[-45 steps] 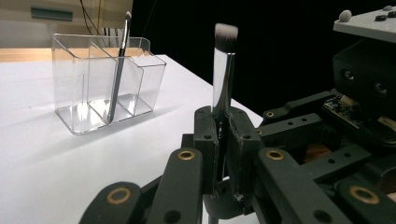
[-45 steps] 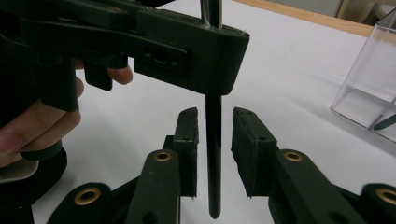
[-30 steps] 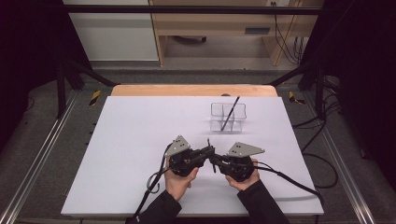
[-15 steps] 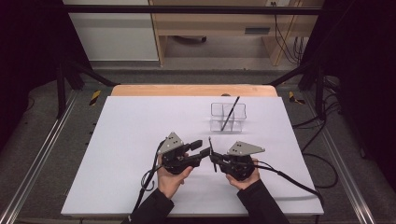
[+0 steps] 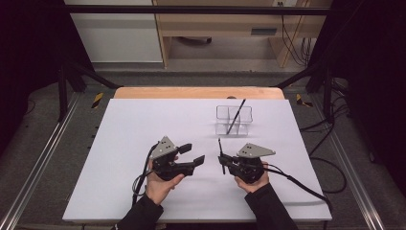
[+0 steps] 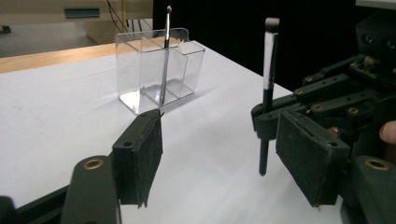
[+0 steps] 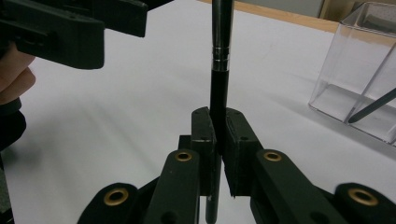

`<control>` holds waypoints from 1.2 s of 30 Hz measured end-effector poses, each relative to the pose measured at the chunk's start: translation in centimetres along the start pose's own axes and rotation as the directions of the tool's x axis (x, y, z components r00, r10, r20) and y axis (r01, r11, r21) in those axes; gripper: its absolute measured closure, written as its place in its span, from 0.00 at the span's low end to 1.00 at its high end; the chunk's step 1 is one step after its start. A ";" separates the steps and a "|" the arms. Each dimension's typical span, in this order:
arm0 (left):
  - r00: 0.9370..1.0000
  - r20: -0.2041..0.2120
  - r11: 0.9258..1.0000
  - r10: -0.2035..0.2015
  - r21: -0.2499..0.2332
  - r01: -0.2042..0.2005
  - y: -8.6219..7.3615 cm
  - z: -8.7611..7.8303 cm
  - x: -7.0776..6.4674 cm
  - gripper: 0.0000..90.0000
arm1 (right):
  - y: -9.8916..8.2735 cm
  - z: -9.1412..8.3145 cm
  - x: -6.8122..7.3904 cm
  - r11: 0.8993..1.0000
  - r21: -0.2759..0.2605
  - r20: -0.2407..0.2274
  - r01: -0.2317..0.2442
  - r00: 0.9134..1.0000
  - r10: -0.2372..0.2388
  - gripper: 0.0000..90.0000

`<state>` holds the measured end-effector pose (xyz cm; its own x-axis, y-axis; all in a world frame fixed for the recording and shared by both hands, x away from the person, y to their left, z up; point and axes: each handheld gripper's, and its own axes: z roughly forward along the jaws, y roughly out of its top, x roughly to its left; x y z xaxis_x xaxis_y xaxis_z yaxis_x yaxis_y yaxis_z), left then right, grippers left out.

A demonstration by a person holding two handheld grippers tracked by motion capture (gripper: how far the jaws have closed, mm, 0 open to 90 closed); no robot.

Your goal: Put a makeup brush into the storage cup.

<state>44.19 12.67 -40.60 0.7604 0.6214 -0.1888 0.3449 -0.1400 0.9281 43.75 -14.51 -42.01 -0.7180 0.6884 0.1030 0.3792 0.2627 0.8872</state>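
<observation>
The right claw is clenched on a black makeup brush, its pads pinching the handle low down; in the right claw's own view the brush stands upright between the jaws, its long axis running straight up, and its top is cut off by the frame edge. From the left claw's view the same brush stands close on the right side, bristle tip uppermost, handle end hanging just clear of the white desk.

The left claw is released: its jaws have just been opening, they stand apart and nothing lies between them. It sits just left of the brush, apart from it.

Beyond both claws, farther out on the desk, stands a clear divided organizer. A second brush leans in one compartment, tip slanting up and away. Which compartment is hard to make out through the clear walls.
</observation>
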 end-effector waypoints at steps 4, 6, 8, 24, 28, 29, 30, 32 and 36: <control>1.000 -0.018 1.000 0.011 0.023 -0.010 -0.4 -0.6 0.5 0.30 | 0.0 -0.1 -0.1 1.000 -0.003 0.005 -0.005 1.000 0.005 0.93; 0.999 -0.031 0.999 0.017 0.031 -0.016 -0.7 -1.0 0.8 0.27 | 0.0 -0.2 -0.3 1.000 -0.004 0.009 -0.007 1.000 0.007 0.93; 0.999 -0.046 0.999 0.022 0.040 -0.020 -0.9 -1.5 1.1 0.24 | 0.0 -0.2 -0.3 1.000 -0.007 0.010 -0.010 1.000 0.011 0.93; 0.989 -0.145 0.996 0.031 0.088 -0.018 -2.7 -4.5 3.4 0.12 | 0.5 -0.6 -1.3 0.999 -0.035 0.038 -0.033 0.999 0.035 0.93; 0.987 -0.161 0.996 0.025 0.091 -0.011 -3.0 -5.0 3.9 0.12 | 0.9 -0.6 -1.7 0.998 -0.050 0.049 -0.046 0.998 0.049 0.93; 0.986 -0.164 0.996 0.026 0.091 -0.011 -3.0 -5.1 4.0 0.12 | 1.0 -0.6 -1.8 0.997 -0.053 0.052 -0.050 0.997 0.053 0.93; 0.986 -0.167 0.996 0.023 0.091 -0.008 -3.1 -5.2 4.1 0.12 | 1.0 -0.6 -1.9 0.997 -0.057 0.054 -0.052 0.997 0.055 0.93; 0.985 -0.173 0.996 0.022 0.091 -0.006 -3.1 -5.3 4.3 0.11 | 1.2 -0.6 -2.2 0.996 -0.062 0.065 -0.059 0.996 0.063 0.93; 0.983 -0.181 0.996 0.028 0.094 -0.011 -3.3 -5.6 4.4 0.11 | 1.6 -0.8 -2.7 0.995 -0.079 0.083 -0.068 0.994 0.074 0.93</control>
<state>43.34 20.20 -42.70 0.6578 0.7463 -0.1015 0.3866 -0.2188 0.8959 45.86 -16.48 -40.55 -0.6371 0.7596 0.1309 0.3799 0.1617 0.9108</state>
